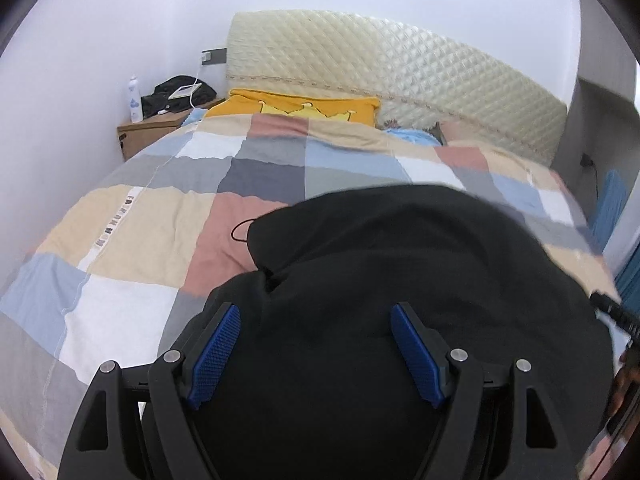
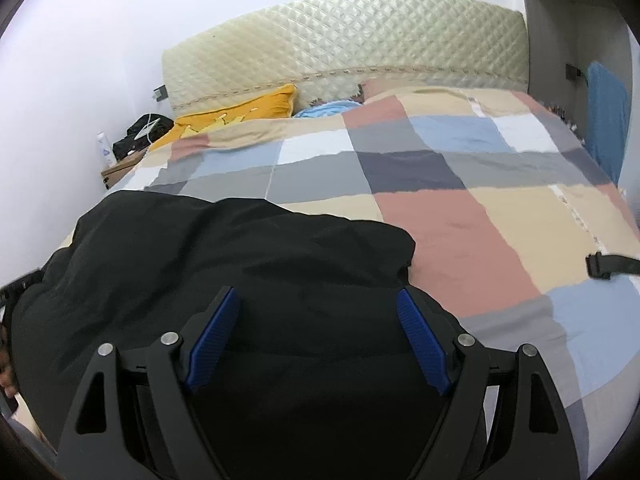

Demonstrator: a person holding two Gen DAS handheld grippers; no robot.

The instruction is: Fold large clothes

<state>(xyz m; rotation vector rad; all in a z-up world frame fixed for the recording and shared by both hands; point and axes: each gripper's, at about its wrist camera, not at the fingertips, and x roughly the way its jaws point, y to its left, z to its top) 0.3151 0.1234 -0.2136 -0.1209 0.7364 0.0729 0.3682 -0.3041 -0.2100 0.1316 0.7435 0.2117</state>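
one black garment (image 1: 400,264), one checked quilt (image 1: 132,240), two open claws (image 1: 316,312)

The black garment (image 1: 400,280) runs off the bottom edge in both views, its near part hidden behind the tongs' frames. A dark strap (image 2: 612,266) is cut by the right edge. The bottle (image 1: 135,98) label is unreadable, perhaps a spray.

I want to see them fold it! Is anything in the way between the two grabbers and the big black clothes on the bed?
Nothing visible is. Both the left gripper and the right gripper are open right above the black garment, with only air between.
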